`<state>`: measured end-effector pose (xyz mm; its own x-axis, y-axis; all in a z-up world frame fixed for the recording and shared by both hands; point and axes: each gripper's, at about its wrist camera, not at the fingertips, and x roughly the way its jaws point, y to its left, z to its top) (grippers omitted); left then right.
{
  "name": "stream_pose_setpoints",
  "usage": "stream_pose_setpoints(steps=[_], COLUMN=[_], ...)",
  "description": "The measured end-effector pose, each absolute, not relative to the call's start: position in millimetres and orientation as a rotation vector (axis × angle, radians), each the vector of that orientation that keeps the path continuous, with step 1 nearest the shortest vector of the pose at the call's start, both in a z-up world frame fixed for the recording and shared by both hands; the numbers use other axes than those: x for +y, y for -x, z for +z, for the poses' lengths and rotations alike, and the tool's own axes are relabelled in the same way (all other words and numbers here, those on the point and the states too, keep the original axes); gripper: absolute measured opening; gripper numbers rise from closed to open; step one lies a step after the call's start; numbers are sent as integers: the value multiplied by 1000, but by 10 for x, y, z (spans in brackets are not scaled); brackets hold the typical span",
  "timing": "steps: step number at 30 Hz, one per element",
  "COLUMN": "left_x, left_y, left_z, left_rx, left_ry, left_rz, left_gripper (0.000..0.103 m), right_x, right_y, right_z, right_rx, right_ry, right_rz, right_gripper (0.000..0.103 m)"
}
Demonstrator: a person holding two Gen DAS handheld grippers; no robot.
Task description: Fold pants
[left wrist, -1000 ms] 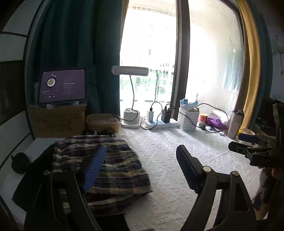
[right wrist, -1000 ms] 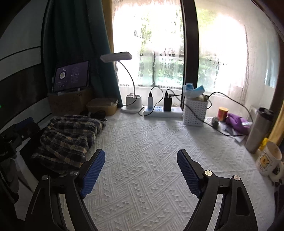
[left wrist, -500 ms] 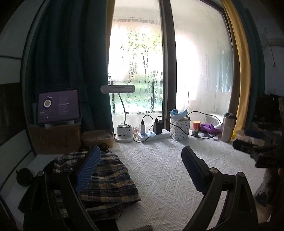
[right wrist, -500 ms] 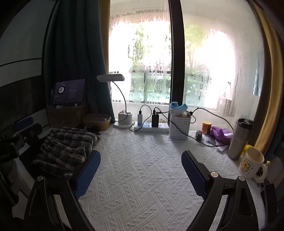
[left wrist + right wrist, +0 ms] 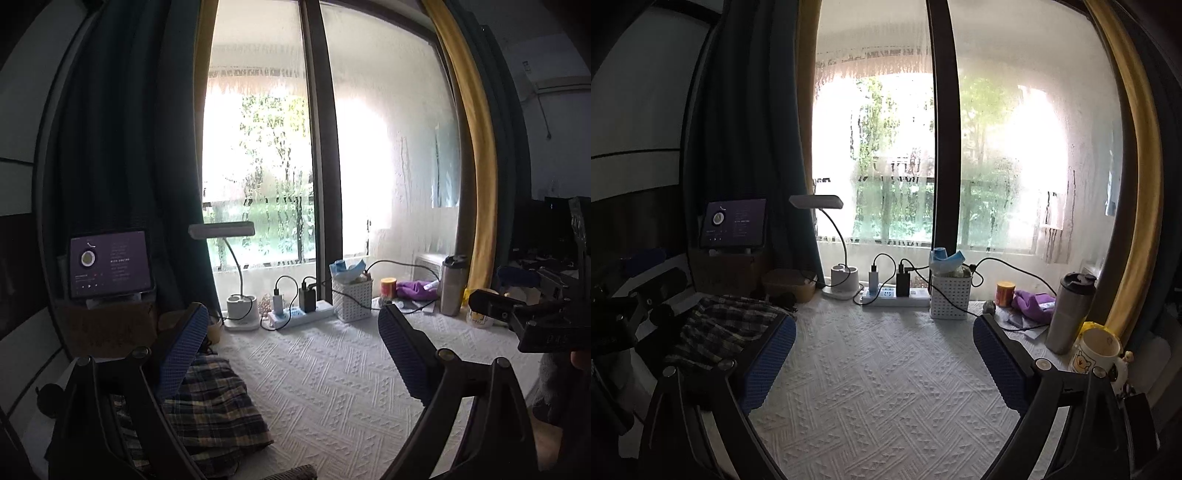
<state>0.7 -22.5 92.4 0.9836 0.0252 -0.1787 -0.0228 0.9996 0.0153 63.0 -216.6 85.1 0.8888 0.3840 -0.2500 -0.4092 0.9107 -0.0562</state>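
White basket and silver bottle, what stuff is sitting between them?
In the right wrist view, between the white basket and the silver bottle sit an orange jar and a purple cloth, with a black cable running above them.

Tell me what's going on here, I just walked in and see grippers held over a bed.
A person holds a two-finger gripper in each hand above a white textured bedspread. The left gripper and right gripper are both open and hold nothing. The plaid pants lie bunched at the left side of the bedspread, partly on a dark garment, untouched. Neither gripper is on the cloth. A desk lamp, power strip and white basket line the window side.
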Motion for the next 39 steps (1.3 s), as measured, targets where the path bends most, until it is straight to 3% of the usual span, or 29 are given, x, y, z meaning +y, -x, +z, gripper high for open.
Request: stream_pose_setpoints(steps=[20, 22, 24, 31, 39], left_x=[-113, -76, -47, 89, 183], left_y=[144, 172, 220, 374, 341], left_z=[1259, 1270, 1289, 1394, 1318], left_rx=[86, 73, 50, -29, 6], left_ry=[7, 12, 9, 21, 31], left_rz=[100, 117, 140, 209, 221], left_gripper=[93, 94, 102, 102, 102], right_x=[-2213, -2202, -2190, -2166, -2140], right_y=[-432, -422, -418, -385, -378], right_z=[1287, 1314, 1338, 1453, 1474], right_rx=[108, 99, 90, 48, 29], right_ry=[105, 106, 110, 107, 109], right_rz=[388, 388, 385, 383, 391], right_gripper=[103, 103, 103, 103, 103])
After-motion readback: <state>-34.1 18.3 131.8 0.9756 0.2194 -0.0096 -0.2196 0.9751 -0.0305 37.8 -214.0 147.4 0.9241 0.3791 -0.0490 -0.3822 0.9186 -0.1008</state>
